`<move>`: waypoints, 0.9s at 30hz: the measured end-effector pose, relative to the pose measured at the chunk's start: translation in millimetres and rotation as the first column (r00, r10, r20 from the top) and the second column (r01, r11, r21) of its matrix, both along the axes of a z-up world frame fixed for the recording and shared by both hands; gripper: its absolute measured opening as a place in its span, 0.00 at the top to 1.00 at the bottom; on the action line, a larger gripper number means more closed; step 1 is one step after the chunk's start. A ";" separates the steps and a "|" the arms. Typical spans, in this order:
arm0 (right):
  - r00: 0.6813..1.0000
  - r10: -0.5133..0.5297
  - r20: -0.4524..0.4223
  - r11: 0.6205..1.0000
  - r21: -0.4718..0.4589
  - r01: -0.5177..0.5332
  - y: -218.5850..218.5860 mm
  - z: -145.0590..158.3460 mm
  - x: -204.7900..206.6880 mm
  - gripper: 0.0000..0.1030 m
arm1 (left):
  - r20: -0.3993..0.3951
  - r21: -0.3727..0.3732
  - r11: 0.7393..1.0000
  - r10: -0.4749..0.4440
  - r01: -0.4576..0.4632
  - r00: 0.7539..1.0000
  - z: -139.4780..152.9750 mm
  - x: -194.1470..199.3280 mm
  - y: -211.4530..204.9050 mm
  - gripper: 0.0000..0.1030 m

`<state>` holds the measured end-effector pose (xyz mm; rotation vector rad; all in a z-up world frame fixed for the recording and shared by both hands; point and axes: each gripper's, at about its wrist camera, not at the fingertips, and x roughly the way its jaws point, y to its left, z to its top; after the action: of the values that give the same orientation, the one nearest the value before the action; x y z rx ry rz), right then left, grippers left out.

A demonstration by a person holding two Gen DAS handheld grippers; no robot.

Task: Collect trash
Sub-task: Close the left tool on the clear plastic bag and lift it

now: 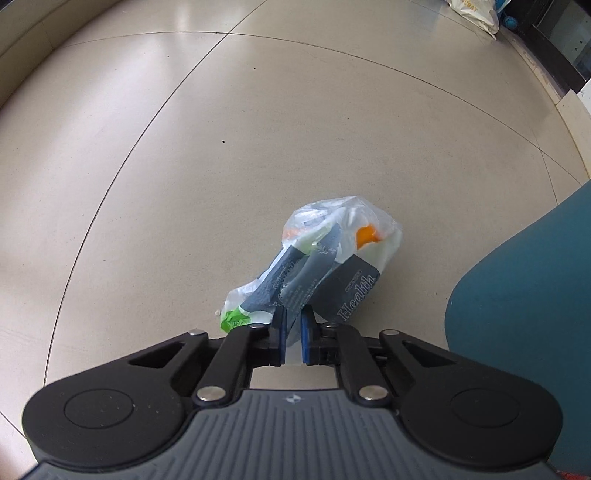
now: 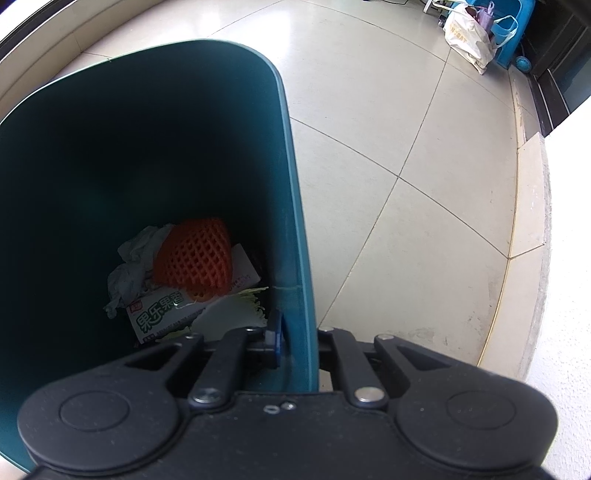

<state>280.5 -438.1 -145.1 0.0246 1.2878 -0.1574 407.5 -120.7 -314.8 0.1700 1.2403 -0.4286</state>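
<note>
My left gripper [image 1: 293,325] is shut on a clear plastic bag of trash [image 1: 325,258] with dark wrappers, an orange piece and a green scrap inside; it hangs above the tiled floor. The teal trash bin [image 1: 524,295] is just to its right. My right gripper [image 2: 297,332] is shut on the bin's right wall [image 2: 291,221], one finger inside and one outside. Inside the bin lie an orange foam net [image 2: 194,258], crumpled white paper [image 2: 129,266] and a printed carton [image 2: 162,317].
Beige tiled floor [image 1: 221,147] surrounds the bin. A cream shopping bag [image 2: 469,33] and a blue stool [image 2: 517,22] stand far right by dark furniture. A raised stone ledge [image 2: 532,221] runs along the right; a skirting wall curves along the left.
</note>
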 end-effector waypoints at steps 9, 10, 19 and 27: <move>1.000 -0.008 0.020 1.000 0.001 0.008 0.0 1.6 -5.0 0.93 | 0.000 0.006 0.995 0.097 -0.097 0.995 31.0 -14.6 25.2 0.96; 1.000 -0.009 0.023 1.000 0.003 0.009 -0.6 2.8 -5.6 0.93 | 0.004 0.006 0.994 0.106 -0.106 0.994 36.2 -16.6 28.6 0.96; 0.999 -0.017 0.049 0.999 0.029 0.015 -7.2 9.4 -14.5 0.93 | 0.032 -0.016 0.997 0.080 -0.079 0.996 76.1 -29.9 40.3 0.96; 0.999 -0.006 0.049 1.000 0.029 0.005 -9.4 12.2 -15.0 0.93 | -0.008 -0.050 0.996 0.080 -0.080 0.997 64.0 -17.5 30.9 0.78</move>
<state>265.4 -447.5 -132.8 0.0566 1.2414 -0.1421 389.9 -89.8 -250.8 0.0759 1.2362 -0.3910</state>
